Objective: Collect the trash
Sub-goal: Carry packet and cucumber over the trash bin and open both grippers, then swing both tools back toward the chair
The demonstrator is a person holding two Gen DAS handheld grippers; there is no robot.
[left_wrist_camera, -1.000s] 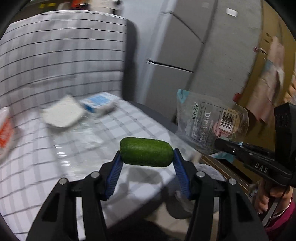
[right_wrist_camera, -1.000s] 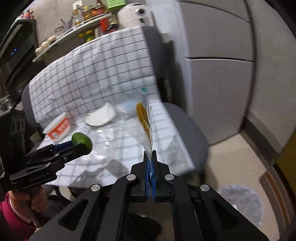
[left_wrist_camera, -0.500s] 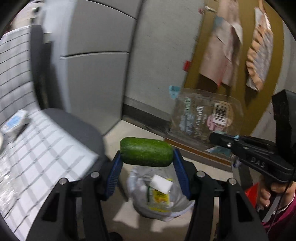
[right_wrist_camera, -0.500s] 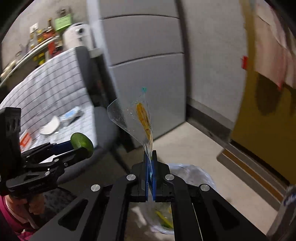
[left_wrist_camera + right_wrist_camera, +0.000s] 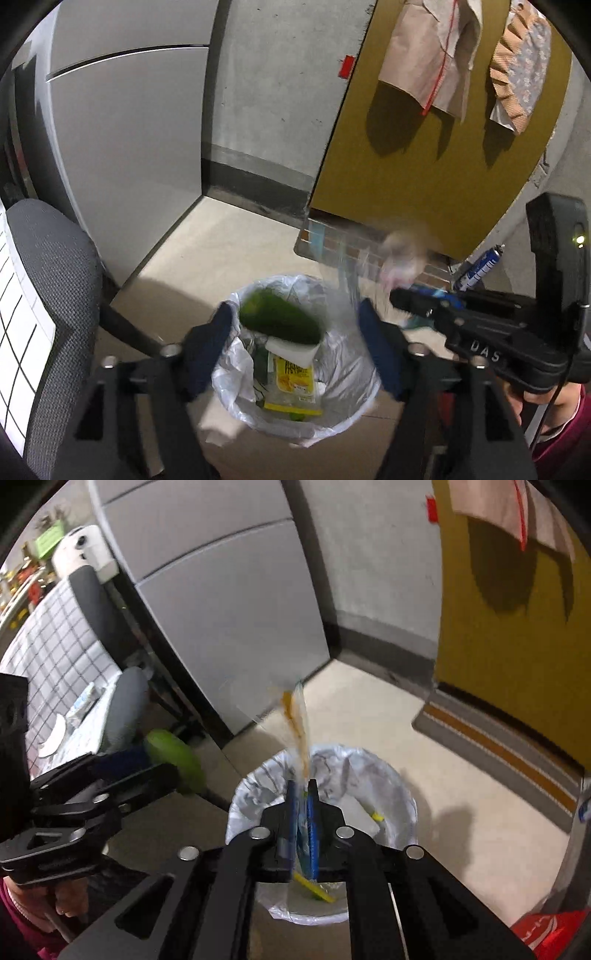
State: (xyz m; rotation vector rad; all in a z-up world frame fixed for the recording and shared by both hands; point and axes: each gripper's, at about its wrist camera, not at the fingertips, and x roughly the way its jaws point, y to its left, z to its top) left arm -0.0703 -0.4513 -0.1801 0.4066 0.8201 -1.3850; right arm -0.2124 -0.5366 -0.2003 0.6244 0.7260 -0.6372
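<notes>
My left tool (image 5: 295, 332) hangs directly over the trash bin (image 5: 354, 413), its blue pads (image 5: 212, 347) spread apart, and the green cucumber piece (image 5: 280, 319) sits tilted between them — blurred, touching neither pad that I can make out, just above the bin's mouth. Below it, inside the white plastic liner, lie a yellow-labelled packet (image 5: 293, 384) and a white scrap (image 5: 291, 349). My right tool (image 5: 303, 805) is just to the right of the left one and over the same bin (image 5: 391, 794); its two fingers stand slightly parted, and the clear plastic wrapper (image 5: 295, 716) with its orange streak stands up edge-on from the narrow gap between them — whether the pads actually press it I cannot tell. In the left view that wrapper (image 5: 399, 254) shows as a smeared, see-through shape ahead of the right tool's tips. To the left of both tools is a grey chair (image 5: 48, 266) with a checked cloth (image 5: 51, 653), and ahead a yellow door (image 5: 424, 155) with a striped mat (image 5: 506, 738) at its foot.
</notes>
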